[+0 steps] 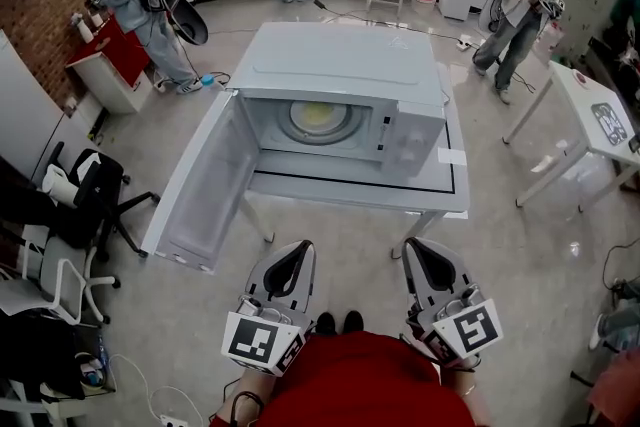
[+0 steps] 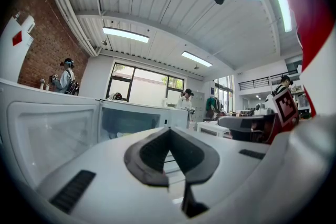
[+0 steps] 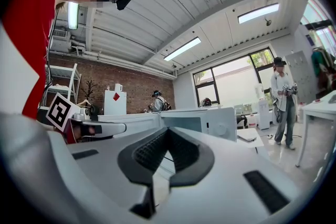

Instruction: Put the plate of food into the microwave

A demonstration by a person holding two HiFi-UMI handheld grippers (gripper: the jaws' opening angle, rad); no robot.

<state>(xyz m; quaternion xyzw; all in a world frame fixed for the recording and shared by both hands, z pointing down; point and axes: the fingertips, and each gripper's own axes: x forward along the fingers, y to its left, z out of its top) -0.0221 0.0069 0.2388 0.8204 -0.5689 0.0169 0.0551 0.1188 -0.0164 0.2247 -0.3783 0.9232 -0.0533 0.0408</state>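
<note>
the plate of food (image 1: 318,118) lies inside the microwave (image 1: 340,65), a round dish with a yellowish middle, well ahead of both my grippers. the microwave door (image 1: 200,185) swings wide open to the left, past the edge of the white table (image 1: 445,200). an office chair (image 1: 90,185) stands off to the left. my left gripper (image 1: 298,250) and right gripper (image 1: 415,247) sit low by my body, side by side, pointing at the microwave, both clenched and empty
</note>
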